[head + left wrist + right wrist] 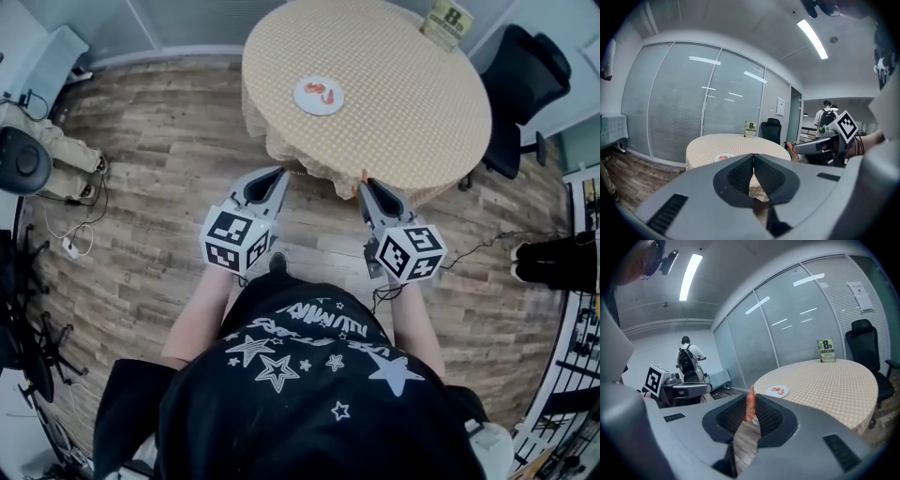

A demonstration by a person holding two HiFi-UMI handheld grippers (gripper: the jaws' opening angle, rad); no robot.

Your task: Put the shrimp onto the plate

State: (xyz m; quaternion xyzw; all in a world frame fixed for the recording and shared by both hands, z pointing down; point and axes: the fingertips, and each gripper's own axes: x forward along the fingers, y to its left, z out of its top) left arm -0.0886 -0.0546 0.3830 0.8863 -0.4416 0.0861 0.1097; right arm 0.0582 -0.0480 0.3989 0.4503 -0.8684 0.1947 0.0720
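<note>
Checked table [403,103] ahead, shrimp [749,408] in right claw [751,399]

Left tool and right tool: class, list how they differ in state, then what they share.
The right tool grips an orange shrimp; the left tool holds nothing. The left tool's jaws meet at their tips; the right tool's are parted by the shrimp. Both point toward the round table.

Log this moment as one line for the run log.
right gripper: shut on held shrimp | left gripper: shut, empty | plate: on table, carries plated shrimp | both grippers short of plate
</note>
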